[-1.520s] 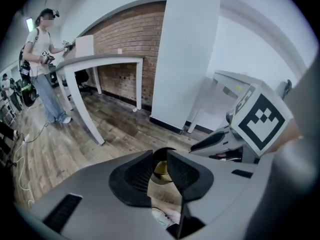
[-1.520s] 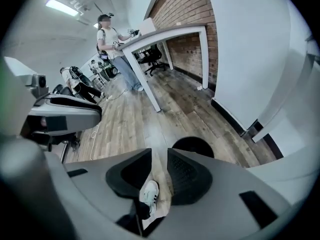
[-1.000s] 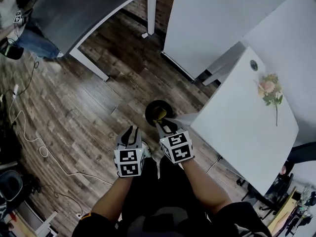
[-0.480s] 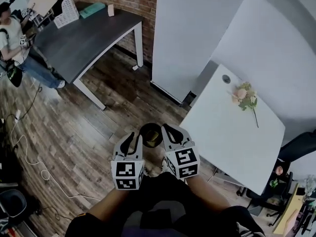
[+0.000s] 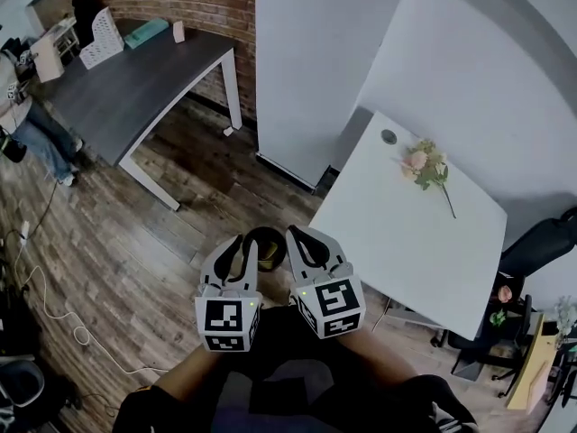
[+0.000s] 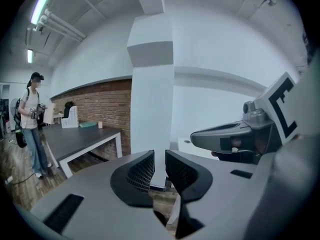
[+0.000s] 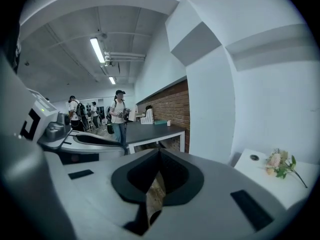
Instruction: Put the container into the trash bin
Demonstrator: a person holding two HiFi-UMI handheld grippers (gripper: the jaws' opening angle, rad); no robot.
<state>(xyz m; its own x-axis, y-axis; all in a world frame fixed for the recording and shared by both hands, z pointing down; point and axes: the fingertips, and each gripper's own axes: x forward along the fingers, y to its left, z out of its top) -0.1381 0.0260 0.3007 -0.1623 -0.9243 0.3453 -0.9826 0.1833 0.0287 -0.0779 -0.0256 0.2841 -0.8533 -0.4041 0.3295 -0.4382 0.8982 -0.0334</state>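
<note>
The left gripper (image 5: 239, 246) is held out at the left with its ridged black jaws a narrow gap apart and closing, and its own view (image 6: 160, 160) shows nothing between them. Just beside it on the right, the right gripper (image 5: 302, 242) has its jaws pressed together at the tips and empty, as its own view (image 7: 159, 156) confirms. Below the two sets of jaws, showing in the gap between them, stands the small round black trash bin (image 5: 251, 242) on the brown wood-plank floor (image 5: 162, 233). A yellowish patch inside the bin's mouth is the container (image 5: 269, 256), too small to make out in detail. Close to the right of the right gripper begins a white rectangular table (image 5: 406, 233), with a sprig of pink flowers with green leaves (image 5: 422, 164) lying towards its far end and a small round cable hole (image 5: 389, 137) just beyond. A thin white cable (image 5: 45, 287) trails over the floor well out to the left of the left gripper. Ahead of both grippers rises a broad white square pillar (image 5: 306, 61). Ahead and to the left stands a dark grey table on white legs (image 5: 135, 84), with a white lattice file holder (image 5: 99, 39) and a flat teal box (image 5: 146, 32) at its far edge, against a red brick wall (image 5: 198, 3). A person in blue jeans (image 5: 32, 129) stands at that table's left end.
</note>
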